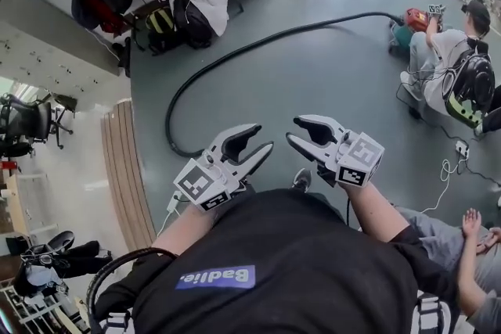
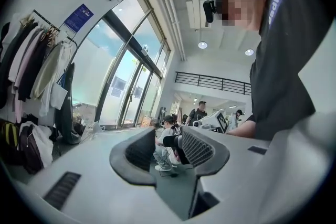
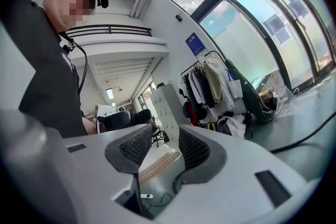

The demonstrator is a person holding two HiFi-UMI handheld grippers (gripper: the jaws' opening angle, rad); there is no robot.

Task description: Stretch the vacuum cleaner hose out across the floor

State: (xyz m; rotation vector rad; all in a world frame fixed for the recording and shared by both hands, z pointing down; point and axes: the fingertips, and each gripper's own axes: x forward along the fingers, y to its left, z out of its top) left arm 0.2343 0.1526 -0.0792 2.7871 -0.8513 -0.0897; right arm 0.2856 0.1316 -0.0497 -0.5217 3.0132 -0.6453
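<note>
Head view: left claw [image 1: 264, 138] and right claw [image 1: 293, 130] are both released with nothing between the jaws. Both gripper views confirm it, only room behind. Hose [image 1: 168, 117] lies on the floor [image 1: 329, 82] in a big curve, from just ahead of the claws out to what looks like the vacuum body [image 1: 415, 18] beside a seated person [image 1: 446, 59]. Not straight yet. Near end is hidden by the claws.

Risks:
- A hard pull drags or tips the vacuum.
- A shallow grip slips off the round hose.
- The white cables [image 1: 446, 168] could snag.

Containers: only bags [image 1: 192, 19] by the hanging clothes, contents not visible.
</note>
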